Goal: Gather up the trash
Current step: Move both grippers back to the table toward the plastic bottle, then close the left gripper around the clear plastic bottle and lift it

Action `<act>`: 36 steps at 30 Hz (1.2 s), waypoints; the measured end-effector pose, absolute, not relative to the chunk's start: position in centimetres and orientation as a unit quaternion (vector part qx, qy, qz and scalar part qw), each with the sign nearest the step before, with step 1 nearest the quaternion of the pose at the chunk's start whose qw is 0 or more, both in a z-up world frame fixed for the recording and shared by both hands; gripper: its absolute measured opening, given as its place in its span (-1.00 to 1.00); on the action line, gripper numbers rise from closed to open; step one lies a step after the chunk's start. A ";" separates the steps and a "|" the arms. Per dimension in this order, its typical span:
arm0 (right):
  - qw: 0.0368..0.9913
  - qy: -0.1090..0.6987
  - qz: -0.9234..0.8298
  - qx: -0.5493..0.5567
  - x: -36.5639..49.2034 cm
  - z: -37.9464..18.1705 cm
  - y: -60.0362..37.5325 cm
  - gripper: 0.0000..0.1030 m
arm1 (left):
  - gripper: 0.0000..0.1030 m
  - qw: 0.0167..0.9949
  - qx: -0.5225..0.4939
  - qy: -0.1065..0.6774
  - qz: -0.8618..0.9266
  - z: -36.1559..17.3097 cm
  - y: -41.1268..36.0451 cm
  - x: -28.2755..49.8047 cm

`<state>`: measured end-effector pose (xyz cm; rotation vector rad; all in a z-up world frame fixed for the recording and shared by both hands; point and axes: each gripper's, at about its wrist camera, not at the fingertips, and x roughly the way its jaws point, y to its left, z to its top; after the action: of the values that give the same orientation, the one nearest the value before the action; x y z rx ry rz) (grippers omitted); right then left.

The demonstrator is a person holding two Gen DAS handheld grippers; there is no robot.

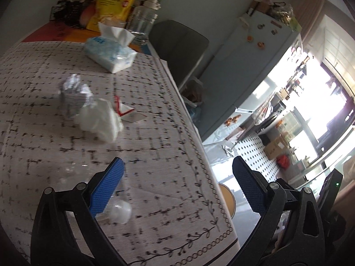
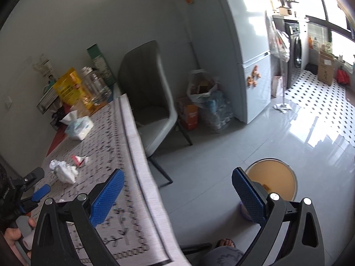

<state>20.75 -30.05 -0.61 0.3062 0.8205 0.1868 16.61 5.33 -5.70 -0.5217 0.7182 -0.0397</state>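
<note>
Left gripper (image 1: 177,177) hangs over the table edge (image 1: 199,155), fingers spread wide, nothing between them. Its left pad (image 1: 106,188) sits over a clear plastic bottle (image 1: 117,210) lying on the cloth; whether they touch, I cannot tell.

Right gripper (image 2: 177,190) is spread wide too, empty, with one pad (image 2: 106,197) over the table corner and the other above the round bin (image 2: 273,177) on the floor just beside the table.

Trash count on the cloth: one crumpled foil ball (image 1: 75,93), one crumpled white tissue (image 1: 99,119) touching it, one torn red-and-white wrapper (image 1: 126,110) just beside the tissue, plus that bottle. All four lie on the table, none in the bin.

Further back: one tissue pack (image 1: 111,53) with blue lettering too blurred to read, one yellow bag (image 1: 115,2) with unreadable print, one clear jar (image 1: 144,22). One grey chair (image 2: 150,93) stands near the fridge (image 2: 250,55).
</note>
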 end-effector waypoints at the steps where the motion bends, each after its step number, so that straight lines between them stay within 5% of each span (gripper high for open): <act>1: 0.902 0.396 0.098 0.144 20.7 -0.4 -29.2 0.85 | 0.88 0.903 -0.254 0.346 -0.014 -5.8 5.9 16.2; 27: 0.875 0.425 0.195 0.121 19.9 -2.4 -21.8 0.85 | 0.88 0.872 -0.338 0.334 0.121 -10.1 14.7 7.3; 36: 0.870 0.430 0.215 0.113 19.3 -3.2 -21.1 0.85 | 0.62 0.845 -0.401 0.329 0.129 -11.3 15.2 6.2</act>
<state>19.27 -21.14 -3.25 0.2362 0.8985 0.4494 6.19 15.25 -11.29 -0.8454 0.6939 0.2727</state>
